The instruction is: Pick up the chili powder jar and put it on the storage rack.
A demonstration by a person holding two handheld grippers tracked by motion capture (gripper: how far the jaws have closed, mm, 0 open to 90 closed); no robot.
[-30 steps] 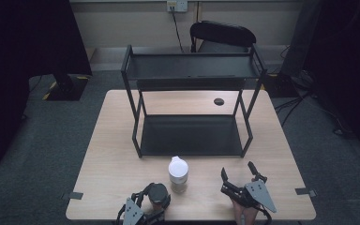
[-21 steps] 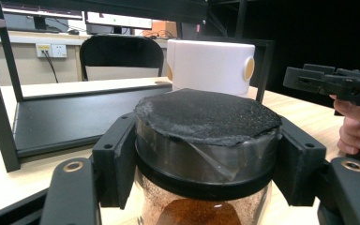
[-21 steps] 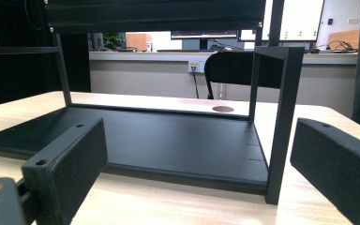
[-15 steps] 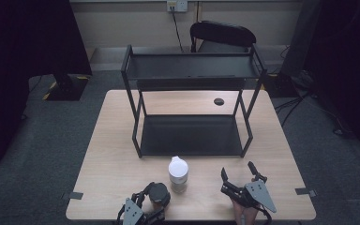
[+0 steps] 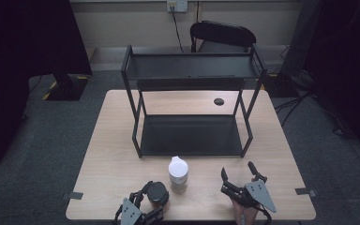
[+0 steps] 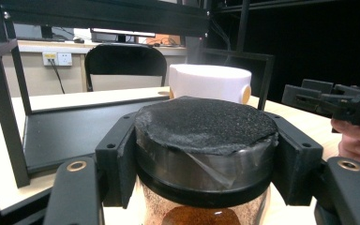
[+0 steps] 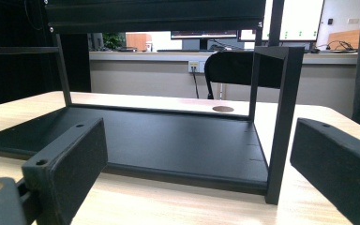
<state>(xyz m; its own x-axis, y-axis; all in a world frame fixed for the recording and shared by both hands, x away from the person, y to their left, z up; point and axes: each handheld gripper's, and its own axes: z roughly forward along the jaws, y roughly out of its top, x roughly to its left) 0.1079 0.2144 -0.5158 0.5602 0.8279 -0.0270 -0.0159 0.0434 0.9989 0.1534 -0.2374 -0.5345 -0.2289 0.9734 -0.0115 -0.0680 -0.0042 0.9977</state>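
A glass jar (image 5: 158,190) with a black lid (image 6: 206,124) and brown contents stands near the table's front edge. My left gripper (image 5: 153,197) is shut on it just under the lid; its jaws have just been closing onto the jar, and both pads (image 6: 122,157) press its sides. Right behind the jar stands a white-capped bottle (image 5: 178,173), with its cap (image 6: 211,82) close beyond the lid. My right gripper (image 5: 238,169) rests open at the front right with nothing between its jaws. It faces the black rack's lower shelf (image 7: 168,136).
A black two-tier metal rack (image 5: 192,70) fills the middle of the wooden table (image 5: 112,154), both shelves bare. A round cable hole (image 5: 219,101) lies behind it. A black chair (image 5: 222,33) stands beyond the far edge. A hand (image 6: 356,140) holds the right gripper.
The left gripper's jaws have drawn slightly tighter around the jar. The jar, the bottle and the right gripper stay where they were.
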